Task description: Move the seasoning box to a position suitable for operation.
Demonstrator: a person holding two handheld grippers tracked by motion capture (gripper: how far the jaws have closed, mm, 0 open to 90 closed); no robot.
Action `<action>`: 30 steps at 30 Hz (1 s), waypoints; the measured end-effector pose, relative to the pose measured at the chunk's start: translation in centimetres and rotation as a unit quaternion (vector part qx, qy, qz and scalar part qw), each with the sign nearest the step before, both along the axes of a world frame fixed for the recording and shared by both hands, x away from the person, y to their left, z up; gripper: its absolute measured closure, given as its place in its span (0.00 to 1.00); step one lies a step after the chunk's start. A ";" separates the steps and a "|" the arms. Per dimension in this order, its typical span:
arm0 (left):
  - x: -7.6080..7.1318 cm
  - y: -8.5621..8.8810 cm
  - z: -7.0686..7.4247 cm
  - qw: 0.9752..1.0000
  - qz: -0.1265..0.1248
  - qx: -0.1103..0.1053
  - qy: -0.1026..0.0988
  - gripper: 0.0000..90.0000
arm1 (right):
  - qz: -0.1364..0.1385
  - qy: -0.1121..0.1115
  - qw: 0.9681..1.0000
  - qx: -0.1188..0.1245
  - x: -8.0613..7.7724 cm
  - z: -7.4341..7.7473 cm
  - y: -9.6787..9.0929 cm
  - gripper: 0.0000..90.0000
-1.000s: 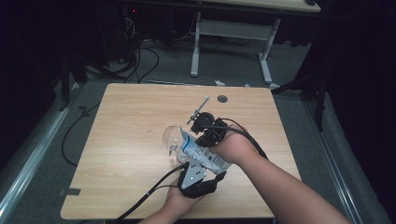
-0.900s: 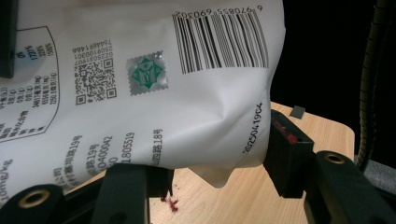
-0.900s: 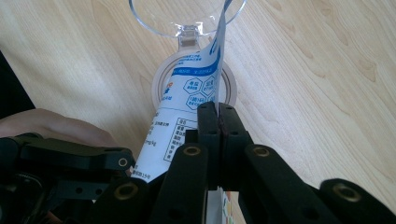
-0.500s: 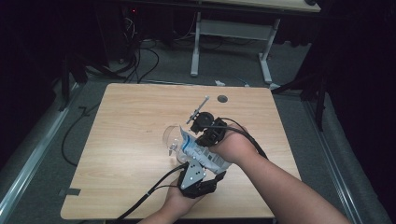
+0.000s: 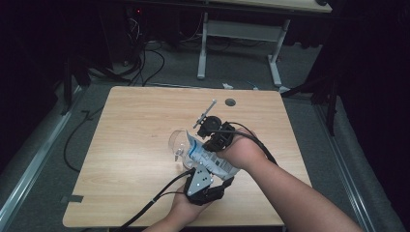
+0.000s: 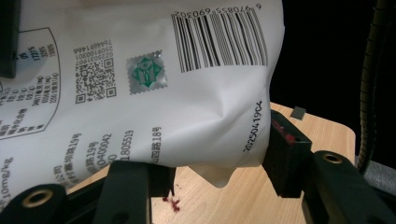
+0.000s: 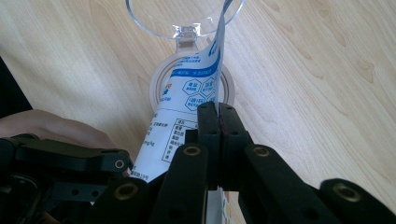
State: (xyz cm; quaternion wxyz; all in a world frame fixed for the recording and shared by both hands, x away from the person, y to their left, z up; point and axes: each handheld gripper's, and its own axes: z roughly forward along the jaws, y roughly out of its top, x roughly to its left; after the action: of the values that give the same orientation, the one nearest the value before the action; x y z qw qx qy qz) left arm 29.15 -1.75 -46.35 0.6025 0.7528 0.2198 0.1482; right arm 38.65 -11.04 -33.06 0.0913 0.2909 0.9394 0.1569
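Pouch (image 7: pixel 187 100) sits pinched in right hand-held gripper (image 7: pixel 218 122), over glass (image 7: pixel 184 16).

surface: light wooden worktop (image 5: pixel 130 145) | standing directly on it: clear stemmed glass (image 5: pixel 178 145), near middle | showing at far edge: round dark hole (image 5: pixel 230 102) | lying near front: small red crumbs (image 6: pixel 170 201)

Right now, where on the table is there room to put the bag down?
The table is bare wood on its whole left half and along the far edge up to the small round hole. It is crowded near the front middle, where the bag, the clear glass and both grippers bunch together.
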 end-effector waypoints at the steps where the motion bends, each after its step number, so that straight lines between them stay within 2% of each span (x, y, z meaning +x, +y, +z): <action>1: 0.0 0.0 0.0 1.000 0.000 0.000 0.000 0.57 | -0.001 0.001 1.000 0.001 0.0 0.0 0.0 1.00; 30: 0.2 -0.2 0.5 1.000 0.001 -0.004 -0.005 0.58 | 0.003 0.000 1.000 0.000 0.1 0.2 0.1 1.00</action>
State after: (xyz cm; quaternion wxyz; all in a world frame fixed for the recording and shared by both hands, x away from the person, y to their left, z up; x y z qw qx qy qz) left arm 29.34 -1.92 -45.88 0.6061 0.7496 0.2183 0.1518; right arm 38.79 -10.93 -32.89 0.0907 0.2881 0.9402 0.1572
